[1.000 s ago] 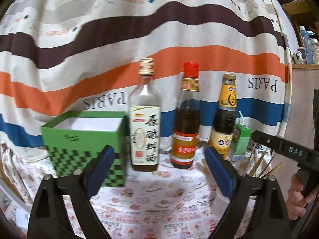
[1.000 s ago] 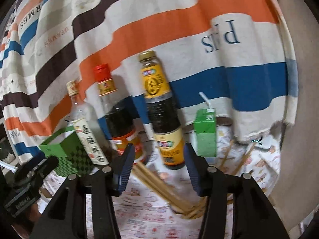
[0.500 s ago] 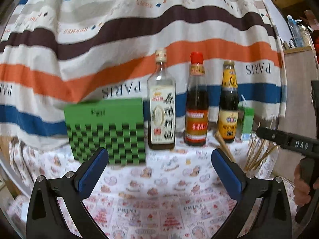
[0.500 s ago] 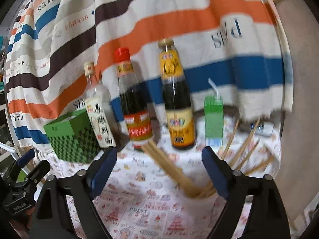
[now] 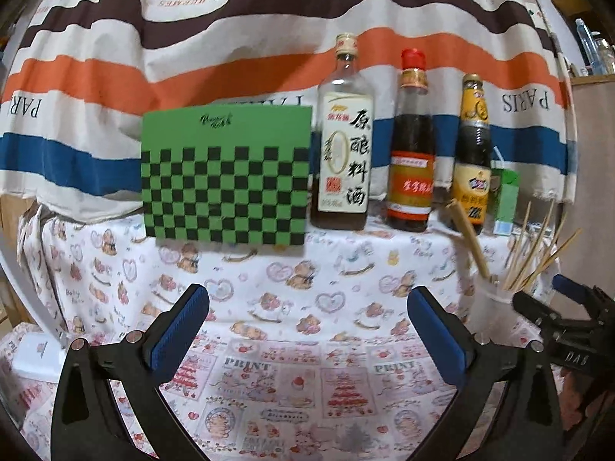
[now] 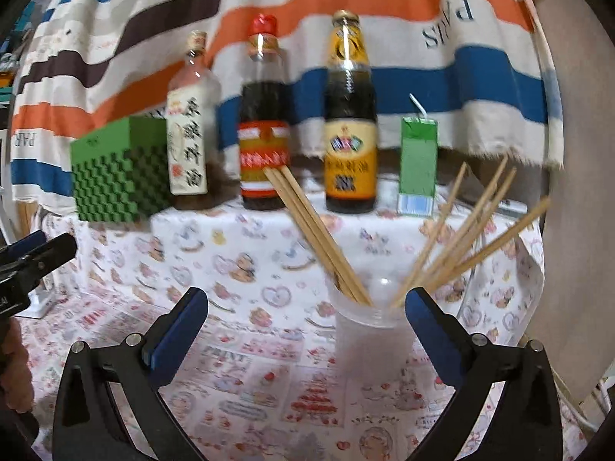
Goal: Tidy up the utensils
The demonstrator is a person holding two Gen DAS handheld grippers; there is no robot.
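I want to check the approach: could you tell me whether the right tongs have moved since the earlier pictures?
Yes. The right tongs have come down: the bottles sit higher in their view, and the cup of chopsticks now stands near their opening jaws, which hold nothing.

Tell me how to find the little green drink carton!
Look at the striped cloth hanging behind the table, then at the row of three bottles below it. Just right of the yellow-label bottle stands the drink carton. It is the only small green box with a straw on top.
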